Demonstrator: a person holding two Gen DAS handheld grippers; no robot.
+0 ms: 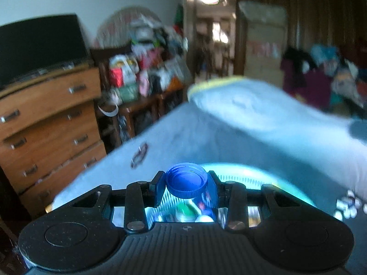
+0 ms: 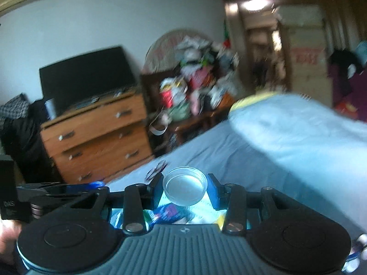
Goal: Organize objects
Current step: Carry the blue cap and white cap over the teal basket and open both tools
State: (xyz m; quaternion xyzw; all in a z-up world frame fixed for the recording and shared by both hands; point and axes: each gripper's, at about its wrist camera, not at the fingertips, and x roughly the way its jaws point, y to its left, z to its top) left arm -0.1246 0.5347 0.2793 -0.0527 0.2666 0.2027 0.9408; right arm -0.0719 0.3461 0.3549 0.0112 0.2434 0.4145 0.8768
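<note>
Over bed [image 1: 206,133]: ridged blue cap [image 1: 186,181]

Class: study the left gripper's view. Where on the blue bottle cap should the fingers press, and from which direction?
On the blue bottle cap's ribbed side wall, one finger on each opposite side, coming in level from its flanks. The left gripper does just that; the cap's open hollow faces up, so the rim offers less hold.

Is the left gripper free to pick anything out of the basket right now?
Probably not. The left gripper is already shut on a blue cap, which fills its jaws above the basket; it would need to drop the cap first.
</note>
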